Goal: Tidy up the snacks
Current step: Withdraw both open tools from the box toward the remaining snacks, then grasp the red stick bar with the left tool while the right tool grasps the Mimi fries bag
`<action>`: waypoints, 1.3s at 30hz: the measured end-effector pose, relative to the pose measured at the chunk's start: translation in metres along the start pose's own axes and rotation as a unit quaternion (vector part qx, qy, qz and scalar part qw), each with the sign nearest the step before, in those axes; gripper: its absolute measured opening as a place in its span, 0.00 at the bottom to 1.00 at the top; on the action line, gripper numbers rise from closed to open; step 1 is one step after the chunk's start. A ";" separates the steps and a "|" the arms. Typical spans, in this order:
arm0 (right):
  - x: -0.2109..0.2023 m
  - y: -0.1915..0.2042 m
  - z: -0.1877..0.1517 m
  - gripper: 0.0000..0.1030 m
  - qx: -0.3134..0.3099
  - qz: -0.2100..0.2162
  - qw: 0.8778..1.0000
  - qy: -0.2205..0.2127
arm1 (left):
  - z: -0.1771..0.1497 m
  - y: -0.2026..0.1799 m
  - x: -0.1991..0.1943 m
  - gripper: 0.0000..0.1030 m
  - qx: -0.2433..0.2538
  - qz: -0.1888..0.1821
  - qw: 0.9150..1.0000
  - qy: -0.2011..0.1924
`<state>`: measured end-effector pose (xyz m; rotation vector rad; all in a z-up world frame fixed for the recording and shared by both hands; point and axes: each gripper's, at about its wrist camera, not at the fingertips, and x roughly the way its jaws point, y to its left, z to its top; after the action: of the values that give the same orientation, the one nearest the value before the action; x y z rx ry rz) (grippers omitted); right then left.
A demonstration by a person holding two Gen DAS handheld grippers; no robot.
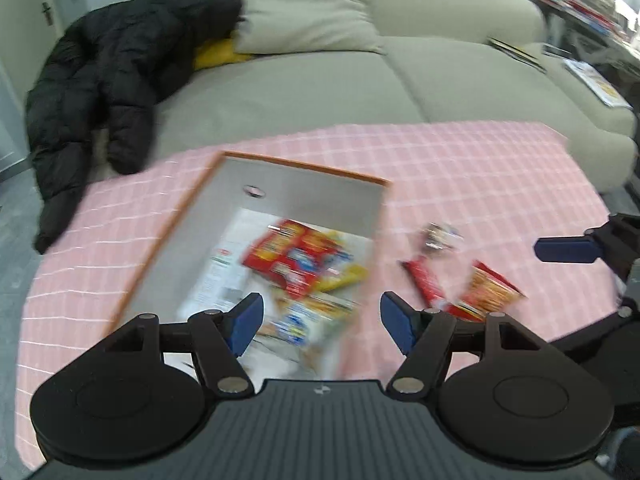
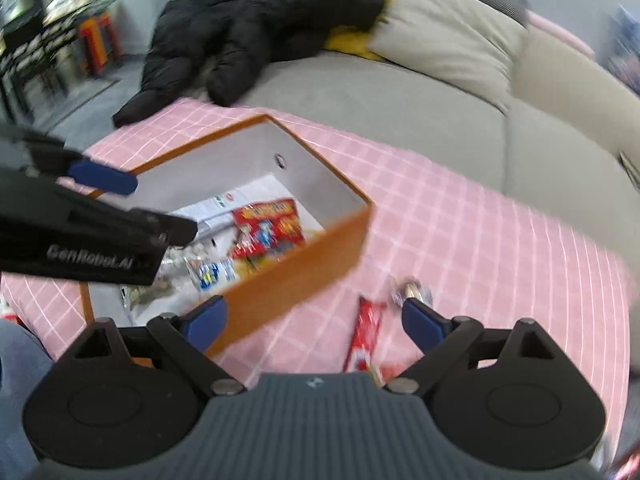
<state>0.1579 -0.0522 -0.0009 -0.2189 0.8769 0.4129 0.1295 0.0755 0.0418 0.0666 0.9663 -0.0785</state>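
Note:
An orange-rimmed box (image 1: 180, 216) (image 2: 296, 276) with grey inner walls stands on the pink checked cloth. Inside it lie a red snack pack (image 1: 296, 256) (image 2: 268, 228) and several other packets. My left gripper (image 1: 322, 320) hangs open above the box's near end, with nothing between its fingers. My right gripper (image 2: 314, 320) is open too, over the box's right outer wall, holding nothing. On the cloth to the right of the box lie a red bar (image 1: 426, 282) (image 2: 366, 334), an orange-red packet (image 1: 486, 290) and a small silvery wrapped snack (image 1: 438, 236) (image 2: 412, 292).
The pink checked cloth (image 1: 460, 168) (image 2: 480, 240) covers the table. Behind it stands a beige sofa (image 1: 460, 80) with a cushion (image 1: 308, 8), a black puffer jacket (image 1: 120, 80) (image 2: 256, 20) and magazines (image 1: 596, 80). A dark table with clutter (image 2: 44, 40) stands far left in the right wrist view.

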 end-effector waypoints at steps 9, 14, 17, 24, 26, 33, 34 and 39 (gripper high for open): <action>-0.004 -0.046 -0.100 0.80 0.122 -0.068 0.990 0.022 | -0.049 -0.073 0.016 0.74 0.012 -0.058 0.998 0.000; 0.009 -0.058 -0.150 0.74 0.147 -0.097 0.983 0.042 | -0.073 -0.098 0.050 0.70 0.009 -0.069 0.996 0.056; 0.018 -0.067 -0.165 0.73 0.167 -0.099 0.979 0.059 | -0.076 -0.099 0.066 0.70 -0.015 -0.072 0.994 0.079; 0.044 -0.072 -0.166 0.68 0.154 -0.083 0.982 0.071 | -0.077 -0.091 0.100 0.70 -0.058 -0.064 0.990 0.111; 0.053 -0.069 -0.162 0.67 0.137 -0.080 0.985 0.069 | -0.076 -0.087 0.107 0.70 -0.069 -0.062 0.989 0.112; 0.078 -0.065 -0.155 0.58 0.083 -0.069 0.992 0.071 | -0.074 -0.086 0.138 0.62 -0.081 -0.059 0.986 0.135; 0.080 -0.066 -0.154 0.56 0.080 -0.068 0.992 0.071 | -0.075 -0.086 0.142 0.58 -0.082 -0.059 0.986 0.136; 0.088 -0.069 -0.150 0.49 0.070 -0.059 0.994 0.064 | -0.076 -0.080 0.150 0.42 -0.088 -0.059 0.984 0.140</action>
<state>0.1328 -0.1445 -0.1619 -0.1693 1.0096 0.2272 0.1441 -0.0025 -0.1269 -0.1465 1.2553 -0.0931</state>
